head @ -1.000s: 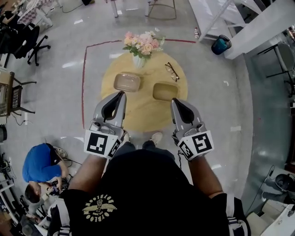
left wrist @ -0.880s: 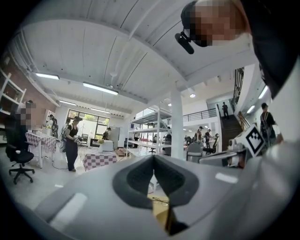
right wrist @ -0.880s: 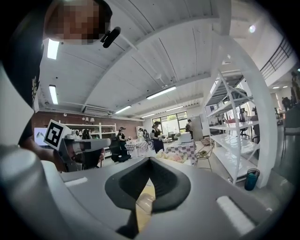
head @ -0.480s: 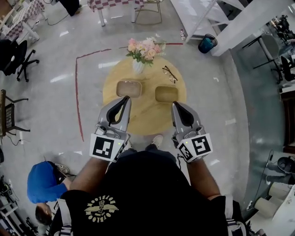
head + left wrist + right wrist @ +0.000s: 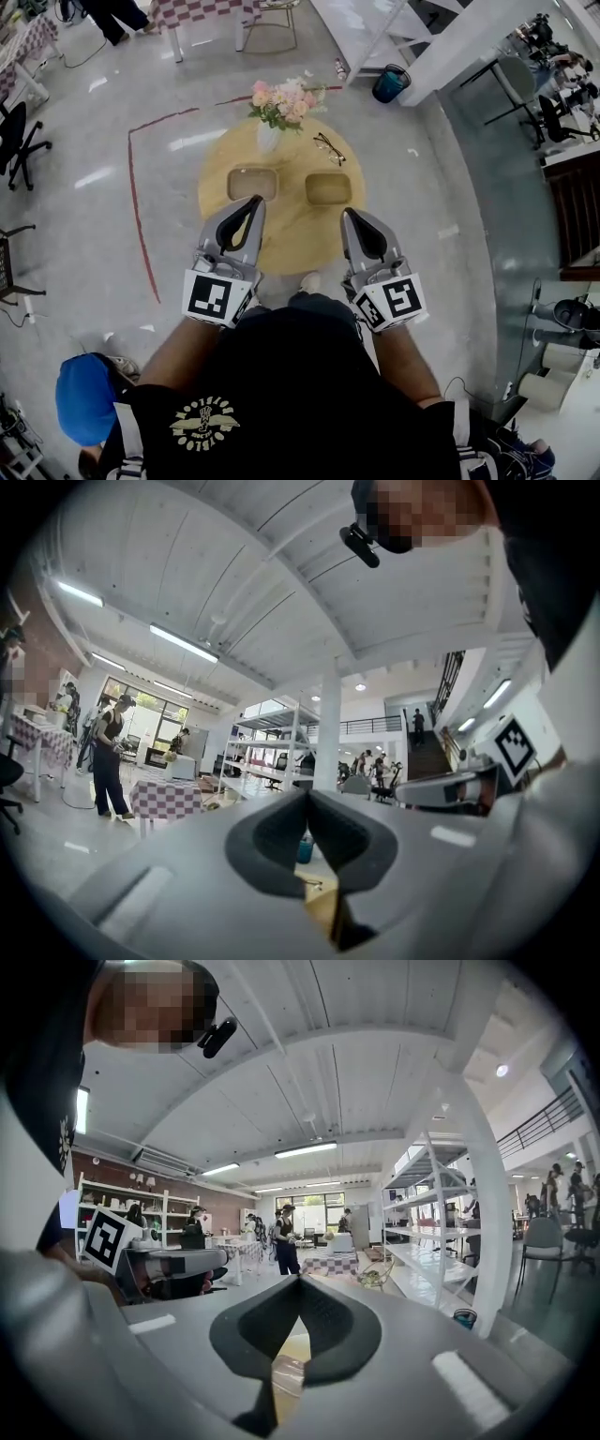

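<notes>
Holds the left gripper (image 5: 256,200) and the right gripper (image 5: 345,212) slightly nearer each other than a second ago, with the blue bin (image 5: 388,84) now further left in the head view. Keeps both grippers out in front, over the near part of the round yellow table (image 5: 281,242) as the head view shows it. Presses the left gripper's fingers together tip to tip, seen plainly in the left gripper view, with nothing between them. Does the same with the right gripper in the right gripper view: fingertips meeting, nothing caught. Points the left gripper toward the left beige tray (image 5: 252,183), just beyond its tip, and the right gripper toward the right beige tray (image 5: 328,188). Leaves the two trays side by side near the table's middle, apart from each other. Has a vase of pink flowers (image 5: 278,105) at the table's far edge and a pair of glasses (image 5: 329,148) lying beyond the right tray. Stands just right of a red tape line (image 5: 133,216) on the floor.
</notes>
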